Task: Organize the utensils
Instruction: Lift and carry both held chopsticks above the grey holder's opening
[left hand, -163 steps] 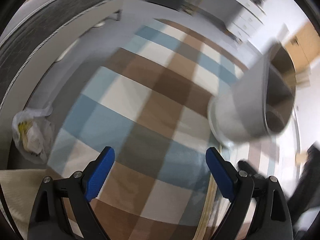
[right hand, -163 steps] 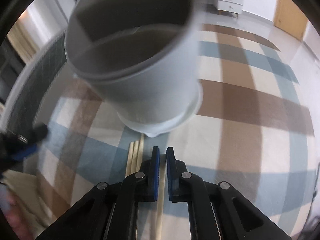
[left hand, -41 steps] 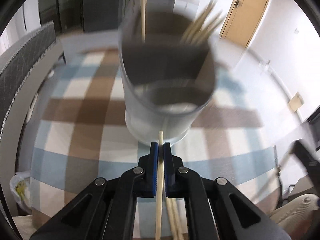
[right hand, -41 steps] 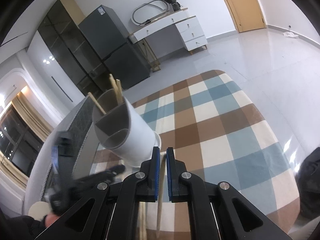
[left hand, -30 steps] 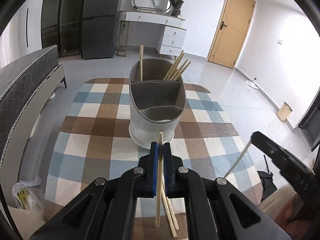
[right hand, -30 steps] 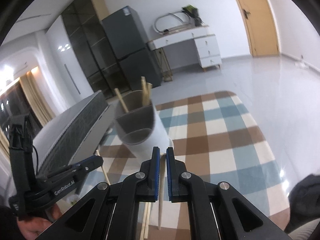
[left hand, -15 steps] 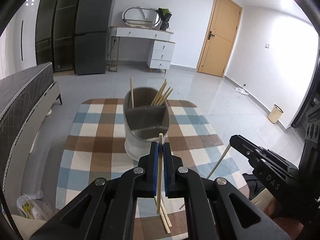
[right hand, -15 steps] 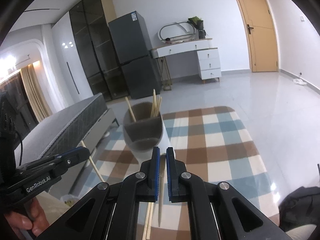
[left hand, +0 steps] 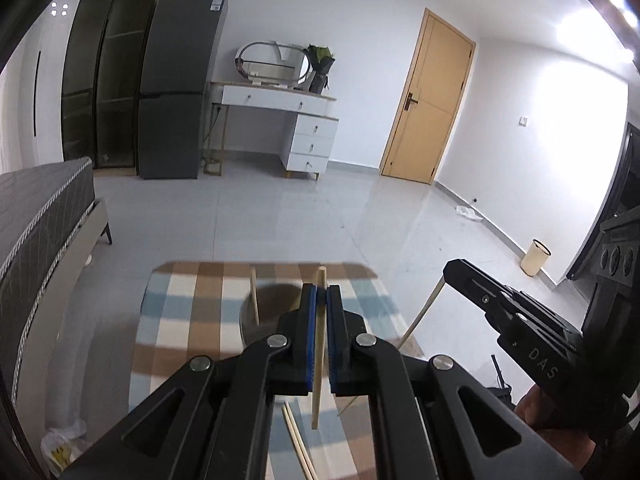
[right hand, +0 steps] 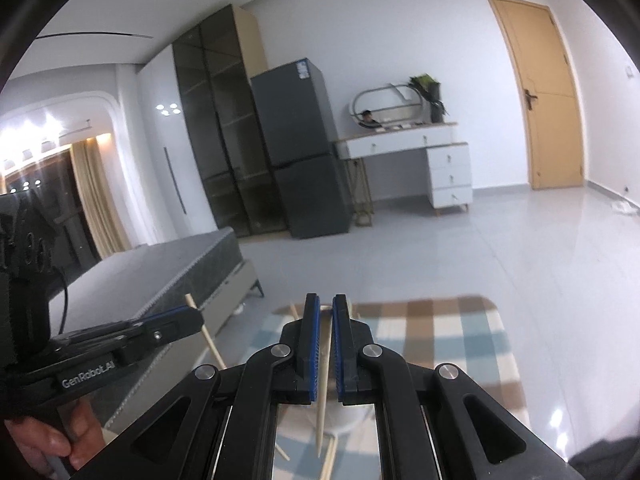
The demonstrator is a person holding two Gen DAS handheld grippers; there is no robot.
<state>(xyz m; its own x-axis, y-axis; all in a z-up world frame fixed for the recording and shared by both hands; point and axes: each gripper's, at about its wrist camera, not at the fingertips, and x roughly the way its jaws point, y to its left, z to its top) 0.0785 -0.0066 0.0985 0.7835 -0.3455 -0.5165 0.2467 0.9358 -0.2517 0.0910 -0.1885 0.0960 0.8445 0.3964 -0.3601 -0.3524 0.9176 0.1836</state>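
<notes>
Dark grey tall refrigerator (left hand: 176, 84) beside white dressing desk with drawers (left hand: 280, 120); tan wooden door (left hand: 428, 100) further right; small cream waste bin (left hand: 536, 256) near white wall.

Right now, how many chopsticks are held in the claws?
2. The first chopstick is pinched in the left claw; the second chopstick in the right claw. Loose chopsticks lie on the table below, some perhaps hidden behind the claws.
</notes>
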